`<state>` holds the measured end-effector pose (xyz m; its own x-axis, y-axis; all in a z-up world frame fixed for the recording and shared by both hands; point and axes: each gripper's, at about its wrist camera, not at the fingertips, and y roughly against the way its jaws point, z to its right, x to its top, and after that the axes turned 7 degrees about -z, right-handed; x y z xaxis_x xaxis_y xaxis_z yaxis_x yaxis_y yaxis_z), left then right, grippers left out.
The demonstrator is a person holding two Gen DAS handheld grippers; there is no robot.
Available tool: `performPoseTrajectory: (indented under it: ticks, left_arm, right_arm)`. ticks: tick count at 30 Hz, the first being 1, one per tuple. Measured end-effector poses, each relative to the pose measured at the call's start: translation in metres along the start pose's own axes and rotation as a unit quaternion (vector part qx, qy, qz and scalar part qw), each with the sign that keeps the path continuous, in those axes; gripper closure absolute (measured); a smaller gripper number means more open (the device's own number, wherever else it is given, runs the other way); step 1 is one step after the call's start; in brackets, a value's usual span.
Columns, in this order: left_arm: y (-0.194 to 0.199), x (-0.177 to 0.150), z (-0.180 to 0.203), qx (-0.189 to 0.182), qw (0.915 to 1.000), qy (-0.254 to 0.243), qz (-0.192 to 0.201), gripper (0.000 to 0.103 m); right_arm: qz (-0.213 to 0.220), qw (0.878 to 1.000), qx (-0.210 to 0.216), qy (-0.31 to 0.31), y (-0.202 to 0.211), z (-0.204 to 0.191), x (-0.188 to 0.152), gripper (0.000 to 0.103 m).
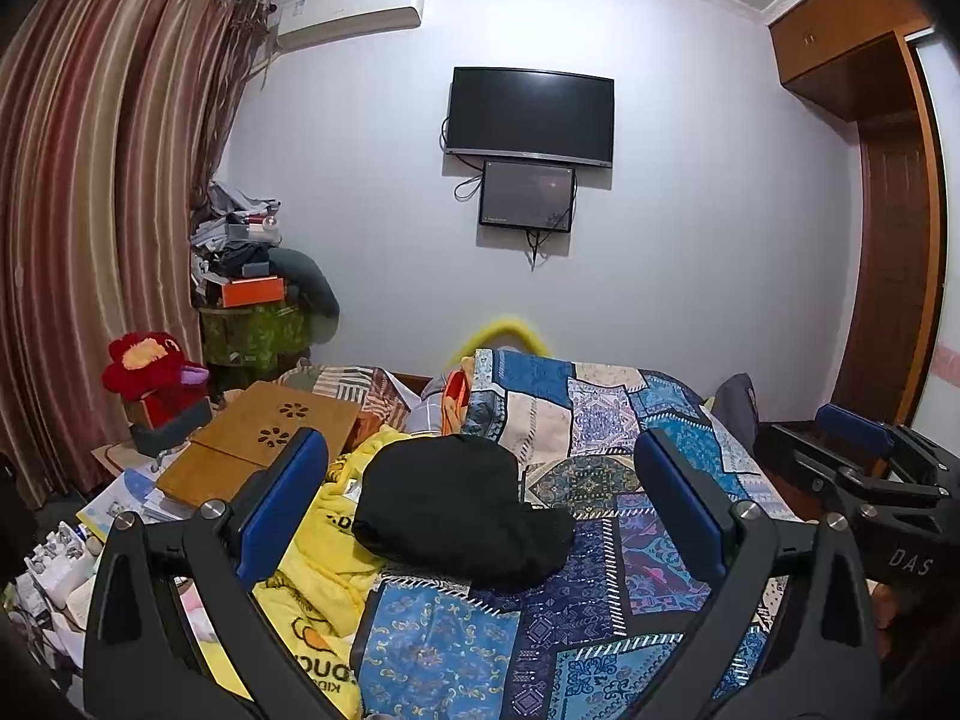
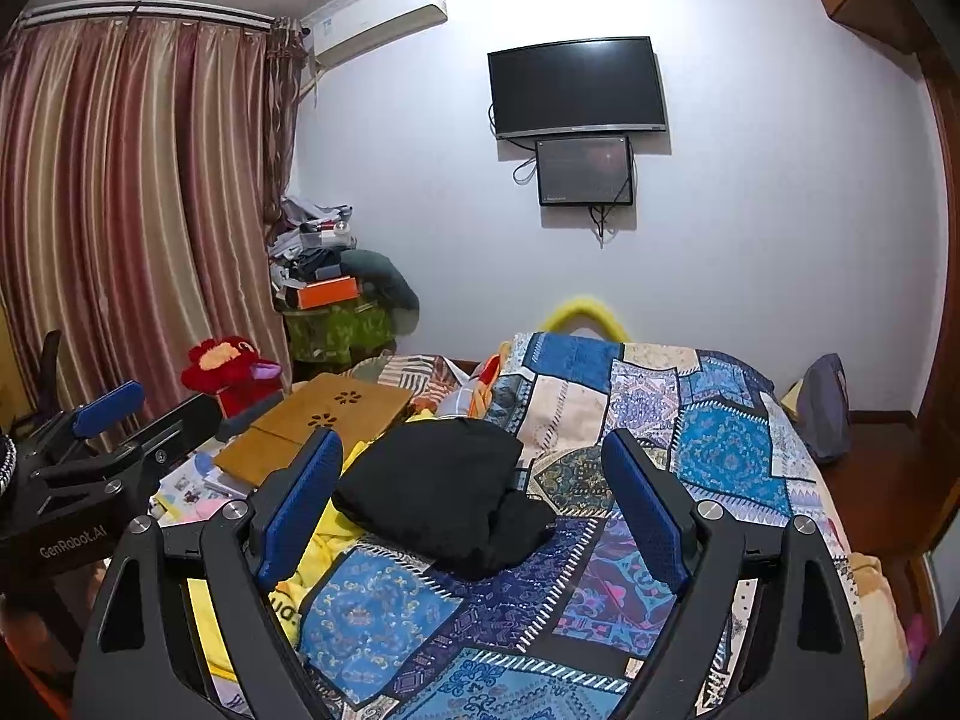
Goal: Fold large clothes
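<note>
A black garment lies in a folded bundle on the blue patchwork bedspread; it also shows in the right wrist view. My left gripper is open and empty, held above the bed with the bundle ahead between its blue pads. My right gripper is open and empty too, level with the bundle, and shows at the right edge of the left wrist view. The left gripper shows at the left of the right wrist view.
A yellow blanket lies left of the garment. A wooden lap desk, papers and a red plush toy sit at the bed's left. Curtains, a clutter pile, wall screens and a wardrobe surround the bed.
</note>
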<state>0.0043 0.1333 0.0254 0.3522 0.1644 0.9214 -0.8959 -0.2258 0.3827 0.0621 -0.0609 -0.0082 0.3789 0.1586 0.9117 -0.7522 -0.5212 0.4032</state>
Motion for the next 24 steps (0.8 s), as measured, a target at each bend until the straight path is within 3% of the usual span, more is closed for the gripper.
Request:
performPoseTrajectory:
  ticks: [24]
  left_arm:
    - [-0.0022,-0.0011,0.0048,-0.008,0.9998,-0.016,0.0,0.001]
  right_arm:
    - [-0.003,1.0,-0.004,-0.01,0.0032,0.002,-0.0007,0.017]
